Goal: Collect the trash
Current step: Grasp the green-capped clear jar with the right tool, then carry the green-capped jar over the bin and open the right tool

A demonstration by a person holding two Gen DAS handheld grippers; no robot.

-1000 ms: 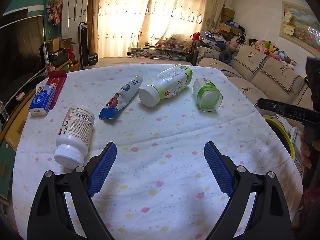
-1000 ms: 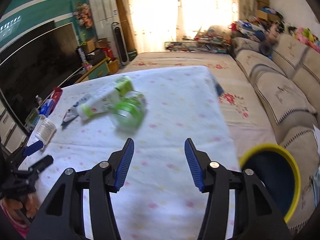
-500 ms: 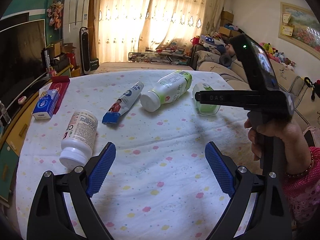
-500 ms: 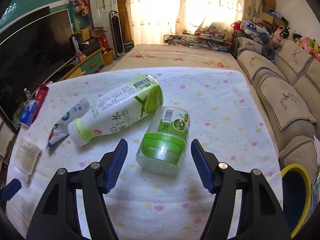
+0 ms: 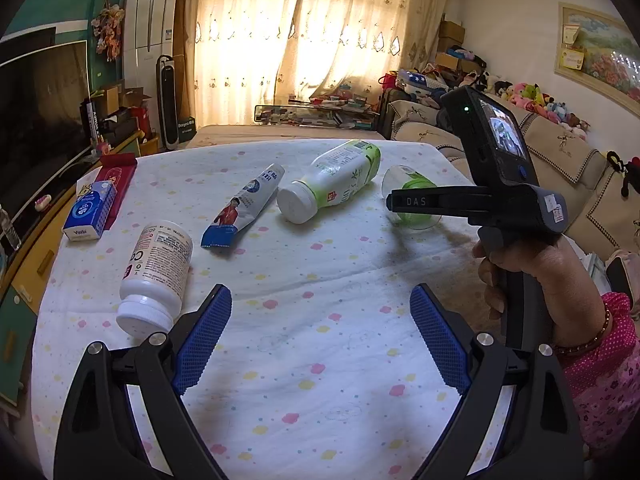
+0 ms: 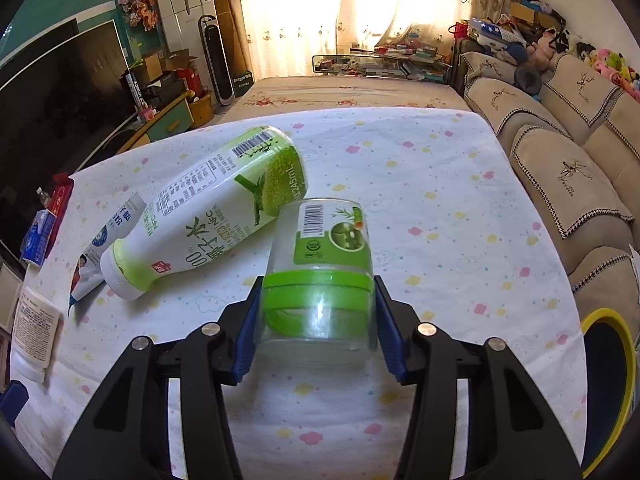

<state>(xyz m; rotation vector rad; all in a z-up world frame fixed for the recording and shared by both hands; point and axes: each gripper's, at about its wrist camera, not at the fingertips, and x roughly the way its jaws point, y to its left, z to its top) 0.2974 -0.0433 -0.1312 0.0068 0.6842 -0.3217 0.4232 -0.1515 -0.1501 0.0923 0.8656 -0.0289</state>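
Closing just now on a clear jar with a green lid (image 6: 318, 280) lying on its side, right gripper (image 6: 318, 330) pads pressed against both flanks. Touching the jar behind, a green-and-white drink bottle (image 6: 208, 216), on the spotted tablecloth (image 6: 440, 200). Spread wide over bare cloth, left gripper (image 5: 320, 336), beside a white pill bottle (image 5: 156, 268). Farther back, a squeezed tube (image 5: 244, 210).

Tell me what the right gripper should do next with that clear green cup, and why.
Probably lift it and carry it toward the yellow-rimmed bin. The right gripper has just been closing, and its blue pads now sit against both sides of the clear green cup, which lies on the tablecloth.
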